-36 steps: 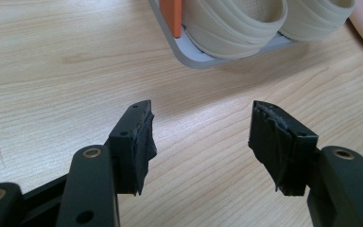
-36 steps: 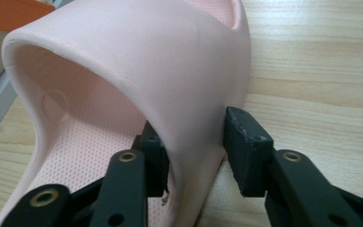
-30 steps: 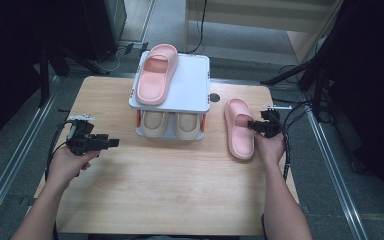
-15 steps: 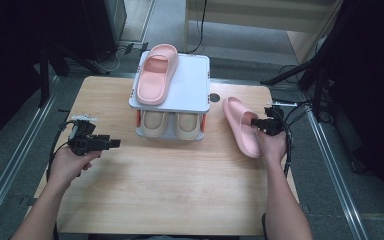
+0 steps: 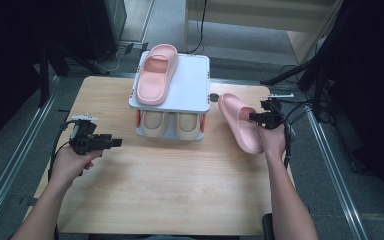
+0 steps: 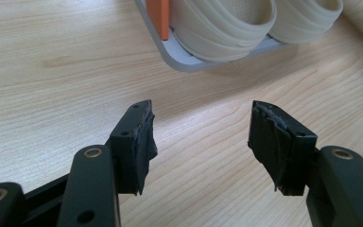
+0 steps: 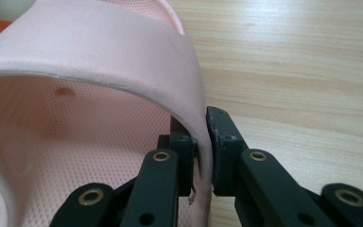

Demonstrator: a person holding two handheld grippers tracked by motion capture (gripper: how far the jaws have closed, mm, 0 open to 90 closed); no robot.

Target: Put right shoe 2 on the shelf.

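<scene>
Right gripper (image 5: 254,118): my jaws have just closed, clamping the pink slipper (image 5: 240,125) strap.
Left gripper (image 5: 116,143): my jaws wide apart, empty.

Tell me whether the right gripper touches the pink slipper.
Touching: in the right gripper view the right gripper has its jaws pinched on the pink slipper strap's edge.

matt pink foam slipper (image 7: 99,56), grained wooden table (image 5: 180,175)

The grey 2-tier plastic shoe rack (image 5: 195,82) is blocking the far middle of the light wooden tabletop (image 5: 170,190), whose near half is lying open for passing.
</scene>
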